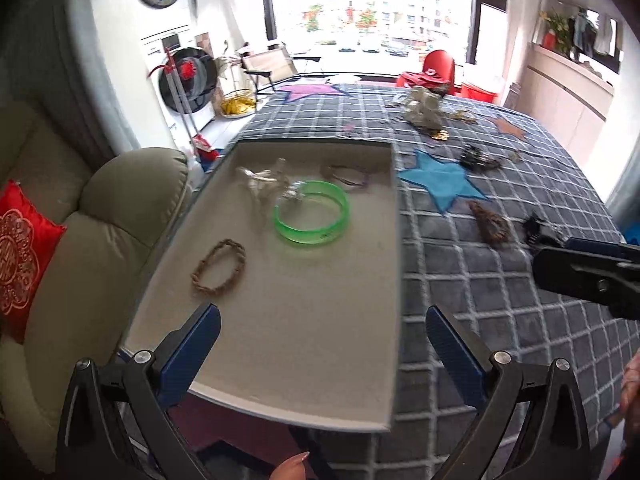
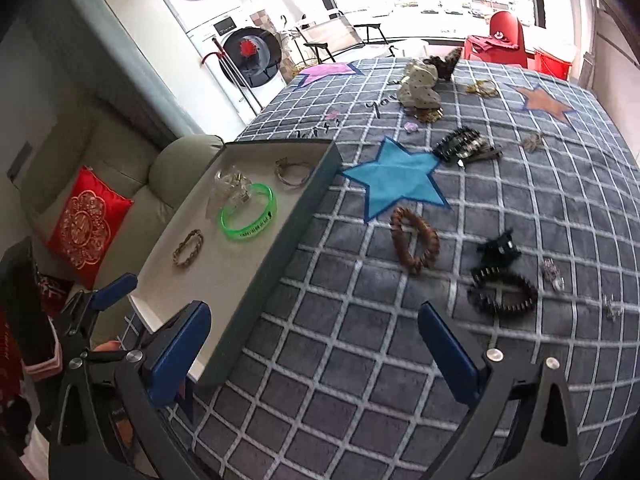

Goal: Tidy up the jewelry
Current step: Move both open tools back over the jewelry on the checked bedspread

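The left gripper (image 1: 323, 344) is hovering over the tray's (image 1: 320, 360) near end, fingers released; the green bangle (image 1: 311, 213) is lying inside. The right gripper (image 2: 314, 344), fingers spread and empty, is hanging over the checked blanket (image 2: 360, 360); a brown bracelet (image 2: 414, 244) is resting farther right.

The left gripper (image 1: 322, 350) is held with its jaws spread wide, nothing between them, pointed steeply down over the near end of the tray (image 1: 256, 406). The right gripper (image 2: 314, 346) is likewise held wide open and empty, tilted down just right of the tray's near corner. A fingertip (image 1: 294, 466) is seen below the left gripper.
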Demonstrator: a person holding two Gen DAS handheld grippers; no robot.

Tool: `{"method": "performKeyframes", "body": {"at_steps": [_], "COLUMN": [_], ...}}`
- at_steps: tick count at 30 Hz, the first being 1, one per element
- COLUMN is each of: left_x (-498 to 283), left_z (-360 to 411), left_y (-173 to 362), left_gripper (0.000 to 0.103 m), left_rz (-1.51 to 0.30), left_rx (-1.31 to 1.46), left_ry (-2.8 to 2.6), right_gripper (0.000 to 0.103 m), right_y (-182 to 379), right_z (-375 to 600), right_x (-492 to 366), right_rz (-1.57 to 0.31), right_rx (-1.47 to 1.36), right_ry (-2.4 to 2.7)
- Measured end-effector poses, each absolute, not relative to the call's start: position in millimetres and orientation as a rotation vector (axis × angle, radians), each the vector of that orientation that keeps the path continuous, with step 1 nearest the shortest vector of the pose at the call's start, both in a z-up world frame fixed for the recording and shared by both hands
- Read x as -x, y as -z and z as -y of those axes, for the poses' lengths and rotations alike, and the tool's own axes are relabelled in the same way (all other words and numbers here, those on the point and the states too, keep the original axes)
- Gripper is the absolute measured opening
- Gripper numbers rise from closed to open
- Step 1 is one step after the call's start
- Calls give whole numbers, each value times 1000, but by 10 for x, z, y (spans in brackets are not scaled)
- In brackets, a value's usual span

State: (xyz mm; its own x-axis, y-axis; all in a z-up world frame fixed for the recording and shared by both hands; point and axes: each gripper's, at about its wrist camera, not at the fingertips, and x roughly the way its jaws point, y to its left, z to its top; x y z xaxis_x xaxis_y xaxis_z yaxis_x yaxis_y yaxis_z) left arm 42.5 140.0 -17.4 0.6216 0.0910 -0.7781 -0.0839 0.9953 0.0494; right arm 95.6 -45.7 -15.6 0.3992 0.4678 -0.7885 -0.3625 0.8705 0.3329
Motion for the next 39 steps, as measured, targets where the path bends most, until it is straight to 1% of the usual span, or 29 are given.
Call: {"method": "performKeyframes", "body": {"at_steps": [9, 15, 22, 39], "left_x": [-304, -262, -219, -524], "left_z": [-978, -780, -470, -1], "left_y": [167, 240, 308, 477], "left_gripper": [103, 103, 103, 103], "left_rz": [-887, -923, -965, -1031], "left_rx": [-61, -39, -31, -19], "left_ry": [-38, 21, 108, 138], "right_gripper": [103, 103, 103, 103], "right_y": [324, 486, 555, 613], "right_z": [937, 1264, 1662, 2657], "right_x": [-731, -613, -478, -485], "right_rz": [-1065, -1101, -1090, -1051], "right_rx": [-137, -165, -176, -256], "right_ry": [-455, -391, -316, -104]}}
